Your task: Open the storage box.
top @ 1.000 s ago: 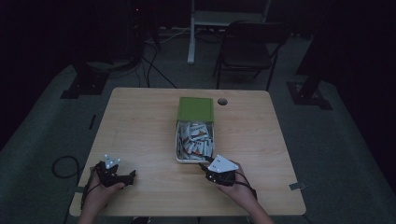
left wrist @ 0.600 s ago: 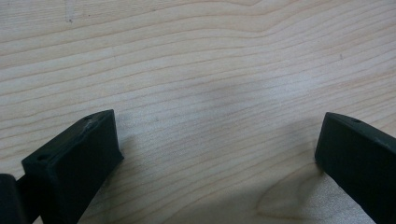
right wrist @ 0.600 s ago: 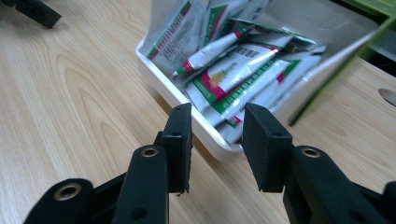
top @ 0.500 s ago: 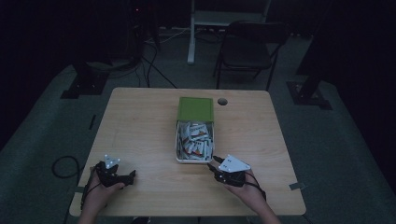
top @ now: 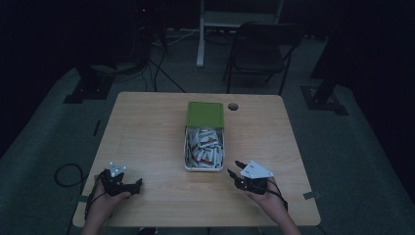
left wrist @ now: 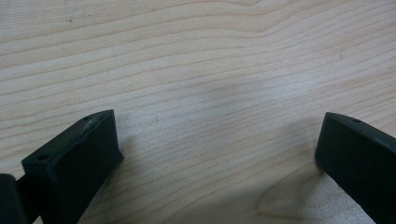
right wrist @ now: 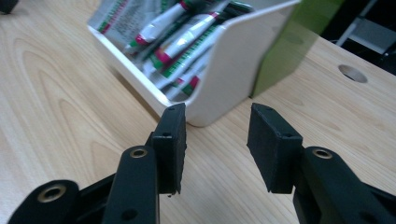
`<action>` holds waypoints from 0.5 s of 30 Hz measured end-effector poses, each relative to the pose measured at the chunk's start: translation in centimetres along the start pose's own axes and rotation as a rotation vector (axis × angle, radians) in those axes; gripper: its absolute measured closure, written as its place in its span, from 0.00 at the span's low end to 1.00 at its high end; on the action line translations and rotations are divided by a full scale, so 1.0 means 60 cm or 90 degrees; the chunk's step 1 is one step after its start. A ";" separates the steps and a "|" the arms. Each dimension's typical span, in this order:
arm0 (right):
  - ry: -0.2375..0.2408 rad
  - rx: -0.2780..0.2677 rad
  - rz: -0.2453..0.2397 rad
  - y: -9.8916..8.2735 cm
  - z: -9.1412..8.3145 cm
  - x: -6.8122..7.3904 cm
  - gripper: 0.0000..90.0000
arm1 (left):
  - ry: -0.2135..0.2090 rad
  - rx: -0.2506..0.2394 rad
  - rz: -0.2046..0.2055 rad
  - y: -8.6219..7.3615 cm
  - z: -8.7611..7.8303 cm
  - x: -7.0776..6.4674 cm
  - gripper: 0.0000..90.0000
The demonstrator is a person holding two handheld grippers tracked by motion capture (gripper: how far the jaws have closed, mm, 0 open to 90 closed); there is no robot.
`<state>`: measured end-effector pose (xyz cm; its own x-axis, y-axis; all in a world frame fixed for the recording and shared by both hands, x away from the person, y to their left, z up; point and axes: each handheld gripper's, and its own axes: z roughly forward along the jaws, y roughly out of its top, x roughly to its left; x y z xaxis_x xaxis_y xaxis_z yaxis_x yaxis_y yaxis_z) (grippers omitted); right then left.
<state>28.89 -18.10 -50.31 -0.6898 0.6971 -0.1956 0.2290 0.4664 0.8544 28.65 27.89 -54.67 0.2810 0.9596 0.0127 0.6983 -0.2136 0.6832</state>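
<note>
Two grippers sit low over the wooden table (top: 147, 127), one at each near corner. At the left of the high view, the left gripper (top: 128, 185) rests on the bare wood well apart from everything else; the left gripper view adds what the overhead cannot, that its jaws stand spread wide with nothing but wood grain between them. In the middle lies the white tray (top: 186, 147), packed with small sachets (top: 205, 147), its green lid (top: 205, 114) propped at the far end beside a round hole (top: 233, 106) in the tabletop. At the right, the right gripper (top: 234, 168) points at the tray's near right corner. The right gripper view brings out red and green print on the sachets (right wrist: 187, 42) and shows the right gripper (right wrist: 217, 140) with jaws partly parted, having just been opening, with nothing between them, just short of the tray (right wrist: 233, 65).
</note>
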 end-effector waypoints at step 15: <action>-0.040 0.021 0.024 -0.040 -0.023 -0.052 0.56 | 0.000 0.000 -0.001 0.000 0.000 0.000 0.00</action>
<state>29.52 -22.14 -51.06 -0.6366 0.7463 -0.1946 0.2764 0.4563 0.8458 28.65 27.88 -54.67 0.2802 0.9599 0.0122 0.6983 -0.2126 0.6835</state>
